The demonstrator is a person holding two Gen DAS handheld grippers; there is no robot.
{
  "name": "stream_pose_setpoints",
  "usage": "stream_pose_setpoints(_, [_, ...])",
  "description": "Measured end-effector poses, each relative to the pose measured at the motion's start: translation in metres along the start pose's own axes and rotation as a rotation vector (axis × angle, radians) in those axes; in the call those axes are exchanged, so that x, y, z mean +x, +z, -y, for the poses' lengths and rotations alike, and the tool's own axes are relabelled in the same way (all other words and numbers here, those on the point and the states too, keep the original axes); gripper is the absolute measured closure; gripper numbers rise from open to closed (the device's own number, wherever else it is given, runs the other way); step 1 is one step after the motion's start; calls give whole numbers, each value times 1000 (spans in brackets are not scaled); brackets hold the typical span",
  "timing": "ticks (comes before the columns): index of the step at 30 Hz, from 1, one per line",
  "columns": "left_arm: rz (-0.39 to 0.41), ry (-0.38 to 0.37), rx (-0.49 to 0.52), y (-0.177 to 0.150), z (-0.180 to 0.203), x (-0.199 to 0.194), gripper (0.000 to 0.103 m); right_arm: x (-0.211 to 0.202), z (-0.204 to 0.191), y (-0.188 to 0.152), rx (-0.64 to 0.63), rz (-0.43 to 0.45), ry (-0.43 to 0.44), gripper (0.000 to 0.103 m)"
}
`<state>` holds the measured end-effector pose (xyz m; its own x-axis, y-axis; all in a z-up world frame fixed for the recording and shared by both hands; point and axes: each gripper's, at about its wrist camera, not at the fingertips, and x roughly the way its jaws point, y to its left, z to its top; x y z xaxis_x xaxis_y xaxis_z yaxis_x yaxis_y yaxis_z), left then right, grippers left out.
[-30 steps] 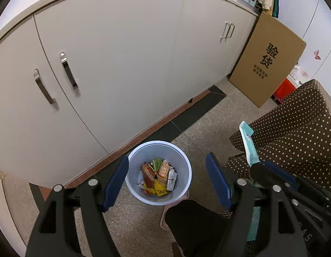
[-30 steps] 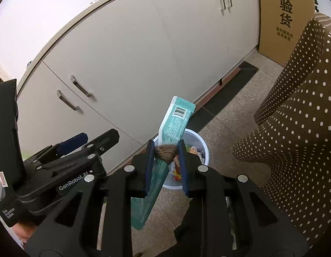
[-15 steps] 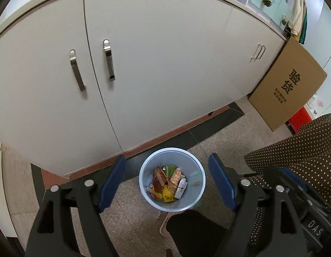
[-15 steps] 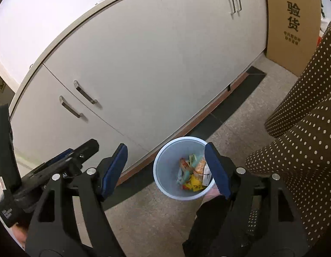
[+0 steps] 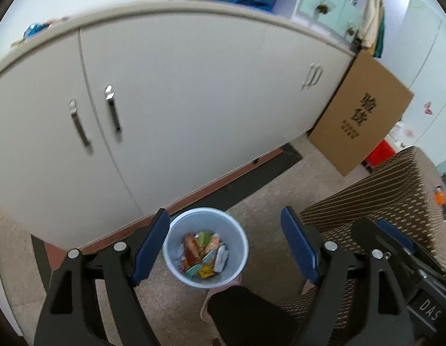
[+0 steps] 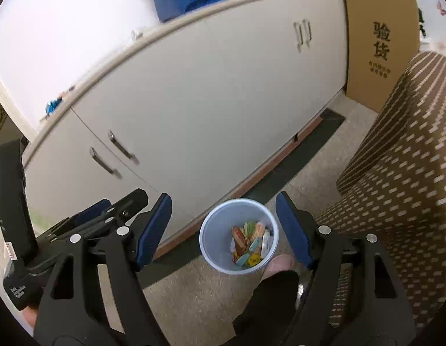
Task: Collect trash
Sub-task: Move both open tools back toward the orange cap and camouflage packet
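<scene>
Left gripper (image 5: 226, 245): jaws spread wide, nothing between the blue pads (image 5: 149, 248). Right gripper (image 6: 223, 230): jaws likewise spread wide and empty. The trash bin (image 5: 176, 262), a pale blue round container, stands on the speckled floor (image 5: 171, 297) in the lower centre of both views. In the left wrist view it appears in the gap between the two pads, closer to the left pad in the frame, well below the fingertips. In the right wrist view the trash bin (image 6: 211, 248) sits right of centre in the gap, nearer the right pad. The trash (image 5: 205, 255), a heap of coloured wrappers and packets, lies inside the bin on its bottom. Behind the bin, across the upper half of each frame, runs a white cabinet (image 5: 179, 101). A cardboard box (image 5: 361, 115) leans at the upper right. A brown dotted cloth (image 6: 402, 173) occupies the right edge.
</scene>
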<state>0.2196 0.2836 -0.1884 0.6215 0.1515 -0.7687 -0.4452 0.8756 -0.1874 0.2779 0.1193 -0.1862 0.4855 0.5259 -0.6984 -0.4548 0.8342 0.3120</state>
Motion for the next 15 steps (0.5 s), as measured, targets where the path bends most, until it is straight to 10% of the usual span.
stream_pose_setpoints(15, [75, -176, 331, 14, 187, -56, 25, -143, 107, 36, 45, 186, -250, 29])
